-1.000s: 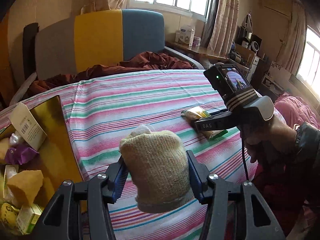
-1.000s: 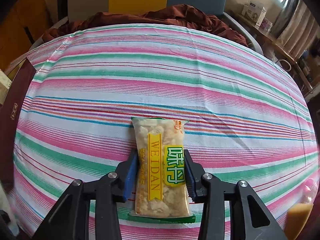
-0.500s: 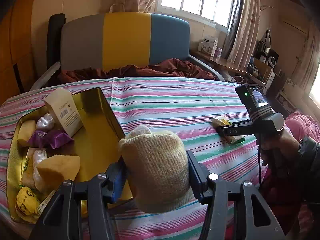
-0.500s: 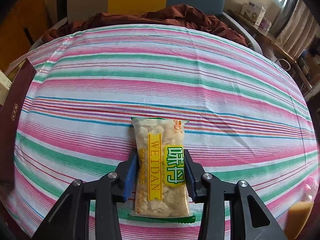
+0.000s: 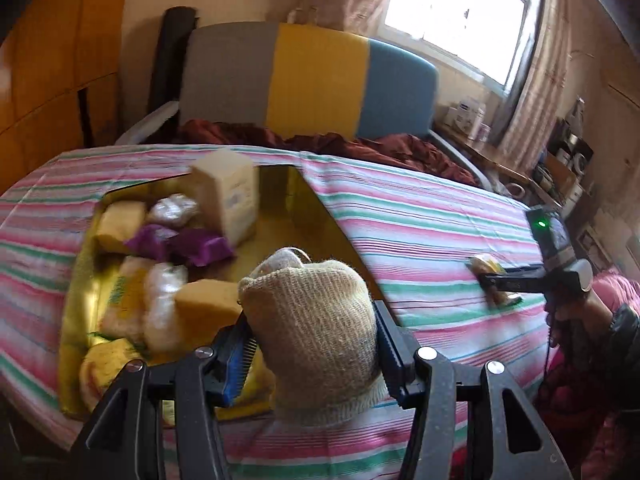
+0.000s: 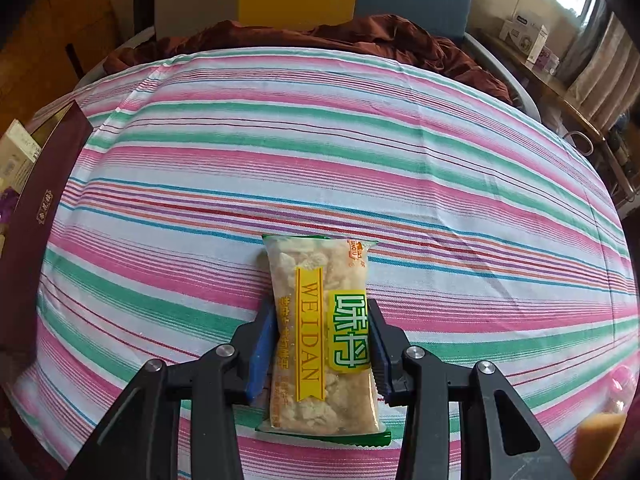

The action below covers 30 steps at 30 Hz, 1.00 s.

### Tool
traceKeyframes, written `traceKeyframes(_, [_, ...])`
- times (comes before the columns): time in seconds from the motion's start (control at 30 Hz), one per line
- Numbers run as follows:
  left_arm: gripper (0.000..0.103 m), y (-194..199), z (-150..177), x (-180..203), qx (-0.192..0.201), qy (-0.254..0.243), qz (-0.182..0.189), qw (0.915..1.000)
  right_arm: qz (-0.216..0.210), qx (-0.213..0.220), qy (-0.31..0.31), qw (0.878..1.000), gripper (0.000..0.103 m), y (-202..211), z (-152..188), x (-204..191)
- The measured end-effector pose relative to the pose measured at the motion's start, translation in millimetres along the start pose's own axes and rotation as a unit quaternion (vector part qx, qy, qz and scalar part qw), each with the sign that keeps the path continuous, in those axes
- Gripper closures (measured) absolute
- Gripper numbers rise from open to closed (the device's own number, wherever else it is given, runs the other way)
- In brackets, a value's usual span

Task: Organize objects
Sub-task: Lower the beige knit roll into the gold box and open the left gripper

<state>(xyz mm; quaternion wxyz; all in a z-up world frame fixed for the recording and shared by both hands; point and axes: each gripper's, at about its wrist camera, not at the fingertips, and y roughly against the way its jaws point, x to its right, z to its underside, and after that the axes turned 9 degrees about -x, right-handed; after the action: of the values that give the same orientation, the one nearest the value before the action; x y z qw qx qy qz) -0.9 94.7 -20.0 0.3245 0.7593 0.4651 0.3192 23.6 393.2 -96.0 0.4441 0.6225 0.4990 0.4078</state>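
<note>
**Knit bundle heads for the gold box while the snack packet waits in a grip**

Take the gold-lined box (image 5: 320, 216) as the landmark. It sits on the striped cloth (image 6: 360, 152), and inside it lie yellow sponges, purple wrappers, small clear-wrapped pieces and a cream carton (image 5: 226, 196) leaning upright toward the far end, so this reads as the collecting place for loose items.

Just over the box's near right corner, the left gripper (image 5: 312, 344) clamps a beige knit bundle (image 5: 312, 328), which looks like a rolled sock or glove. Its jaws stand about half apart and press the soft sides in, holding it clear of the cloth, likely for a drop into the bare right part of the box.

Well to the right of the box, the right gripper (image 6: 322, 344) is closed on a WEIDAN snack packet (image 6: 324, 336). Its jaws pinch the long edges near the packet's lower half; the packet appears to lie flat on the cloth, probably next for the box.
</note>
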Motion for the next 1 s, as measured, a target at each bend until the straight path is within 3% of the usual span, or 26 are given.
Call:
traceKeyframes(0.2, [0.048, 16.6, 7.5, -59.3, 0.003, 0.072, -0.049, 0.9962, -0.004, 0.004, 0.018, 1.000, 0.060, 4.1, 1.8, -8.2])
traceKeyframes(0.33, [0.048, 28.0, 13.2, -95.2, 0.007, 0.118, -0.067, 0.9907, -0.023, 0.008, 0.067, 0.997, 0.060, 7.6, 7.0, -31.1])
traceKeyframes(0.5, [0.048, 24.1, 13.1, -113.2, 0.000, 0.159, -0.041, 0.9865, -0.022, 0.012, 0.092, 0.995, 0.060, 8.6, 9.6, -40.4])
traceKeyframes(0.83, [0.048, -8.3, -7.4, -46.8, -0.025, 0.072, 0.028, 0.9967, -0.016, 0.012, 0.100, 0.995, 0.060, 9.6, 11.8, -37.9])
traceKeyframes(1.0, [0.048, -23.2, -18.3, -17.6, -0.036, 0.039, 0.037, 0.9979, -0.014, 0.013, 0.102, 0.995, 0.060, 9.8, 12.3, -38.5])
